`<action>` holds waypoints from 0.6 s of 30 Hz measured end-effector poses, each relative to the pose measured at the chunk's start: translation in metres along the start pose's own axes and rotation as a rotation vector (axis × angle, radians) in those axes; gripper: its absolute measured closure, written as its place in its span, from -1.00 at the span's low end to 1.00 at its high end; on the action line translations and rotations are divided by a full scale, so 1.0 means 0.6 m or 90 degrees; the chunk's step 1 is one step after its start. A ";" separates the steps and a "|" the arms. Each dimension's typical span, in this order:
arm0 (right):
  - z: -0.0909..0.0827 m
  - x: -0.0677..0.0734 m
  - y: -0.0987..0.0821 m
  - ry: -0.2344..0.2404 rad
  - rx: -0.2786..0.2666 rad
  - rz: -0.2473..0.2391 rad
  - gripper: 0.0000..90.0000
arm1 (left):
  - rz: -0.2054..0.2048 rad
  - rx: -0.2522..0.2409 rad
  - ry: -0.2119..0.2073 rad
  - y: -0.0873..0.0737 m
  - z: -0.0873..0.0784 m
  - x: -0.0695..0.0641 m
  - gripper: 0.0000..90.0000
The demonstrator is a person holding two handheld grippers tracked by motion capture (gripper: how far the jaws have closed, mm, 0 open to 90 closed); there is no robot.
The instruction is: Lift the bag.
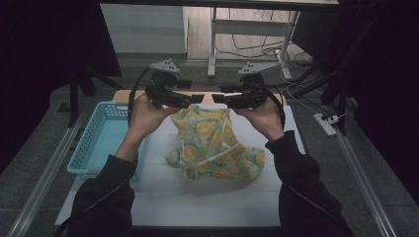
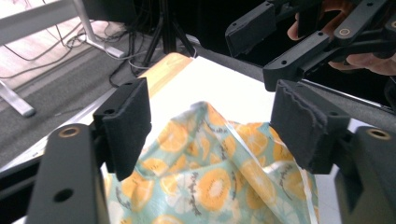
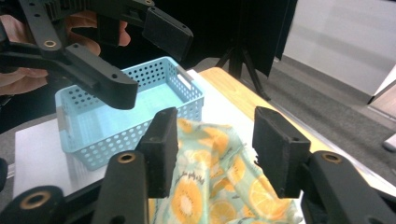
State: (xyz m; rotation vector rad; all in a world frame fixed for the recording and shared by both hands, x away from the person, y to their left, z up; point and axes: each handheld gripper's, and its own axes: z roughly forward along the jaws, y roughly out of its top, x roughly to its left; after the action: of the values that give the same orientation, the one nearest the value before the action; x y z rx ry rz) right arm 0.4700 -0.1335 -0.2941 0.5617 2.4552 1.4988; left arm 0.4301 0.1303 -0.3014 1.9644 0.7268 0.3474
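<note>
The orange-print cloth (image 1: 215,143) lies crumpled on the white counter (image 1: 163,197), just right of the blue perforated basket (image 1: 99,140), its top corner raised between the two tools. Left hand-held gripper (image 2: 210,126): jaws apart, pads clear of the fabric below; right hand-held gripper (image 3: 215,144): likewise parted, gripping nothing, cloth beneath it.

A lab setup: black curtains (image 1: 44,44) flank the table (image 1: 207,197), cables (image 1: 257,48) trail on grey floor beyond its far edge.
</note>
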 end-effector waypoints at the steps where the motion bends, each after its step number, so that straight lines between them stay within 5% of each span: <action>1: 0.001 0.000 -0.004 0.001 0.000 0.002 0.07 | -0.001 0.001 0.000 -0.004 0.001 -0.001 -0.45; 18: 0.005 0.009 -0.071 0.008 -0.003 0.022 -0.37 | -0.039 0.034 -0.001 -0.093 0.002 -0.003 -0.76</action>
State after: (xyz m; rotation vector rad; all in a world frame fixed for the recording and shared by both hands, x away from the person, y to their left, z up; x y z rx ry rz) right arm 0.4571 -0.1461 -0.3332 0.5989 2.4631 1.5252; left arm 0.4102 0.1472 -0.3504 1.9869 0.8009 0.2918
